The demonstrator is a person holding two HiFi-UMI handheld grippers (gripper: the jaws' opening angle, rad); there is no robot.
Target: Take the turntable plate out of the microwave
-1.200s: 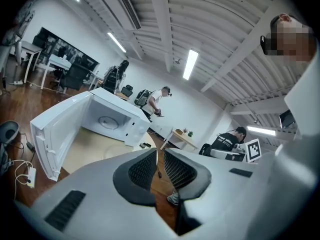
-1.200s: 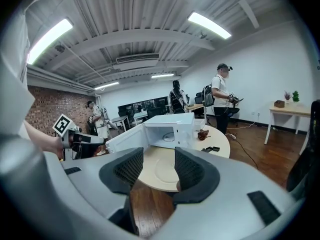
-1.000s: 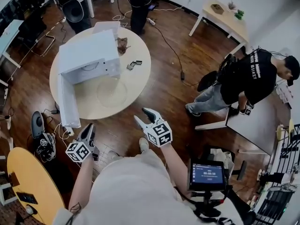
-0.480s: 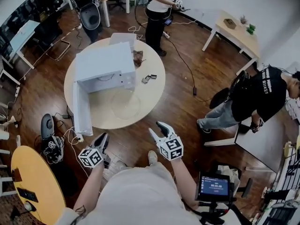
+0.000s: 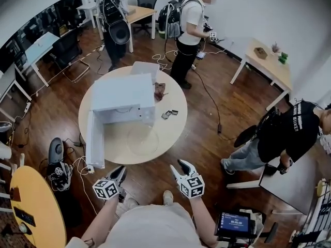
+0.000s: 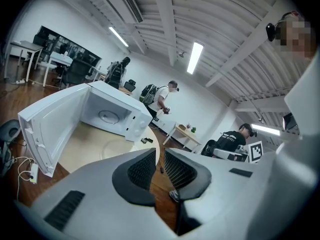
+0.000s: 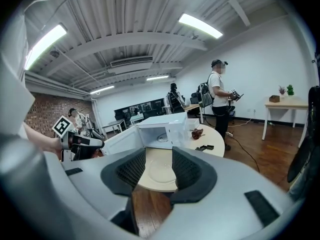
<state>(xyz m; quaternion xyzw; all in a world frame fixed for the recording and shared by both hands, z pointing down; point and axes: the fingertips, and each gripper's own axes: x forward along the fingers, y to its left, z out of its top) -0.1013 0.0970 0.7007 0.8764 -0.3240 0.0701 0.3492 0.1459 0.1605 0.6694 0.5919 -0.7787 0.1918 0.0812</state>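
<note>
White microwave [image 5: 124, 98], clear plate [image 5: 142, 140], cream table [image 5: 169, 130], brown wood floor [image 5: 57, 112]

We are finding no text that reads clearly. The small screen [image 5: 231, 222] is showing a line of digits, too small to read. The cubes on the left gripper [image 5: 120, 171] and right gripper [image 5: 180, 168] are showing square black-and-white markers, no letters.

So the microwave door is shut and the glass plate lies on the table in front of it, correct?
Not quite. The door of the microwave is not shut: it stands wide open, swung out toward the table's edge, as the head view shows. The glass plate does lie on the table in front of it.
</note>
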